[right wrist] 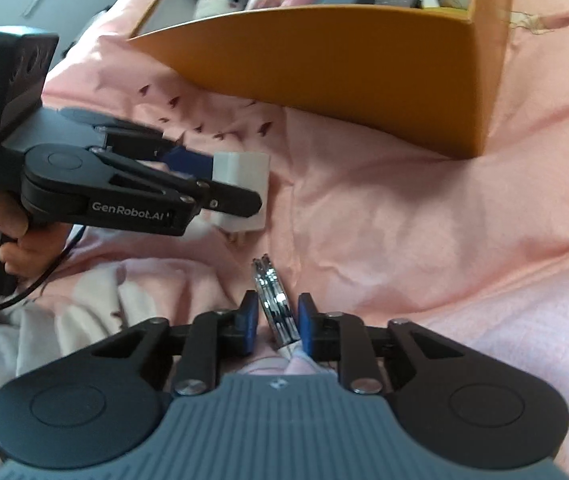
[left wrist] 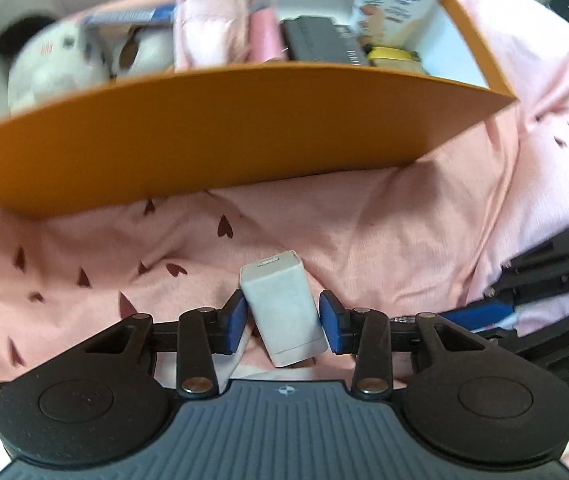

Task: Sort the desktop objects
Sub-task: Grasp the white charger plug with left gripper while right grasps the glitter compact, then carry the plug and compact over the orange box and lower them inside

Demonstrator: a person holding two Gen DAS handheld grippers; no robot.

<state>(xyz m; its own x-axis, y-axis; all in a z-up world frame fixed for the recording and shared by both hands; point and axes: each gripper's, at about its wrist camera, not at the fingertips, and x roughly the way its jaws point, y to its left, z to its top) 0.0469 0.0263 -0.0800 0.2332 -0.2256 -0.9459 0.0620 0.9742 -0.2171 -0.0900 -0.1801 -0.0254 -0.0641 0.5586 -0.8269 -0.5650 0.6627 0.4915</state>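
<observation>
Charger block (left wrist: 284, 308), one, white, sits clamped between left gripper (left wrist: 284, 320) pads over pink sheet (left wrist: 404, 220). Right gripper (right wrist: 278, 322) nearly closed around one shiny metal disc (right wrist: 274, 300); contact unclear. One orange box (left wrist: 224, 136), contents blurred.

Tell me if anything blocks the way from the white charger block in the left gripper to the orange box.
Only the orange cardboard box's near wall. It rises between the white rectangular charger block and the inside, so the block must go over it. The pink cloth between is bare.
</observation>
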